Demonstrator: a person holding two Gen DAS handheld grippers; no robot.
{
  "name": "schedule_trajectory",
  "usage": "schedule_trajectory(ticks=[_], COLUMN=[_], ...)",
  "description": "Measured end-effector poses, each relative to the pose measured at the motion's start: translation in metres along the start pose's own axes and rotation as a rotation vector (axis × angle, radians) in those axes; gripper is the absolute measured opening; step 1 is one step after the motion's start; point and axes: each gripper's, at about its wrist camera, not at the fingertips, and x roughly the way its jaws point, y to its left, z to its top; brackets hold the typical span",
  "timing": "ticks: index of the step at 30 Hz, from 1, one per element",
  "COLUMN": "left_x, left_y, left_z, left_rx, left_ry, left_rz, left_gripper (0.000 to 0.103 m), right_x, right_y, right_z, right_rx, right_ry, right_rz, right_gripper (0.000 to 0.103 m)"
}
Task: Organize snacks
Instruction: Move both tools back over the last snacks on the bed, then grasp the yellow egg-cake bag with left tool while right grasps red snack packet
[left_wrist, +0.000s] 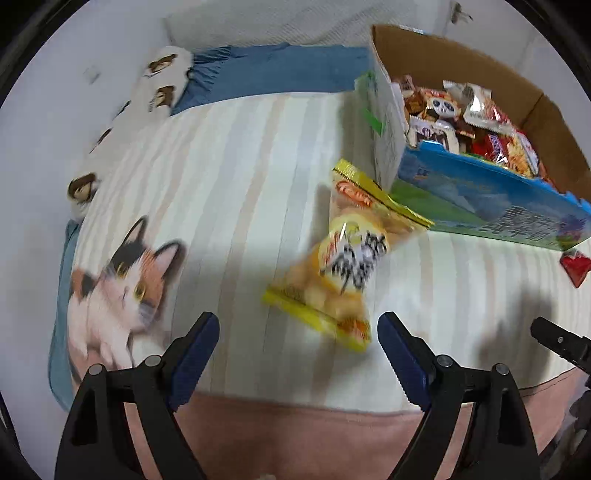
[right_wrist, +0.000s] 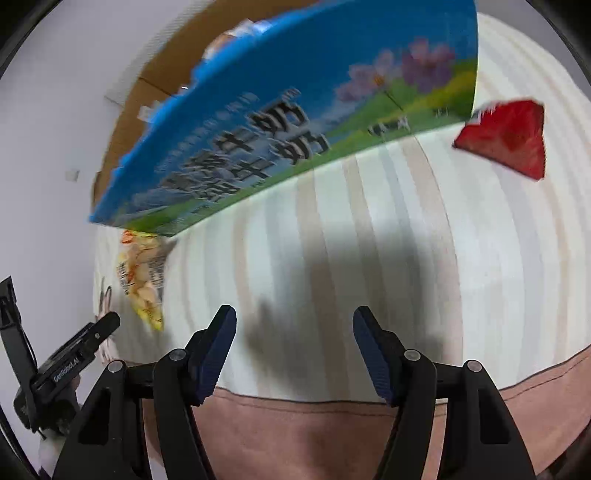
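A yellow snack bag (left_wrist: 343, 258) lies on the striped bed cover, its top end against the blue cardboard box (left_wrist: 491, 199). The box holds several snack packets (left_wrist: 476, 122). My left gripper (left_wrist: 299, 332) is open and empty, just short of the bag's near end. In the right wrist view my right gripper (right_wrist: 293, 328) is open and empty above the cover, in front of the box (right_wrist: 295, 122). A red snack packet (right_wrist: 506, 136) lies to the right of the box; it also shows in the left wrist view (left_wrist: 576, 266). The yellow bag (right_wrist: 144, 277) lies at the left.
The bed cover (left_wrist: 229, 177) has a cat print (left_wrist: 122, 288) at the left and a pink border (left_wrist: 295, 435) near me. A blue sheet (left_wrist: 273, 70) and a patterned pillow (left_wrist: 162, 81) lie at the far end, by a white wall.
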Motion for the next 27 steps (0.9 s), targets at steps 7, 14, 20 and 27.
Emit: schedule_trajectory(ticks=[7,14,20,27], left_x=[0.035,0.061,0.044,0.057], left_y=[-0.021,-0.044,-0.078,-0.102], left_z=[0.048,0.045,0.007,-0.007], left_rx=[0.142,0.145,0.065,-0.010], left_ry=[0.068,0.145,0.190,0.198], left_rz=[-0.091,-0.165,-0.240,-0.212], left_gripper=[0.088,0.045,0.046,0.046], right_x=[0.005,-0.032,-0.082,-0.059], right_y=[-0.007,-0.015,-0.050,-0.087], right_z=[0.019,0.031,0.057,0.108], right_rx=[0.029,0.018,0.035,-0.038], right_ry=[-0.001,-0.085,-0.175,-0.096], right_rz=[-0.021,-0.019,-0.105,-0.187], right_gripper=[0.075,0.075,0.075,0.077])
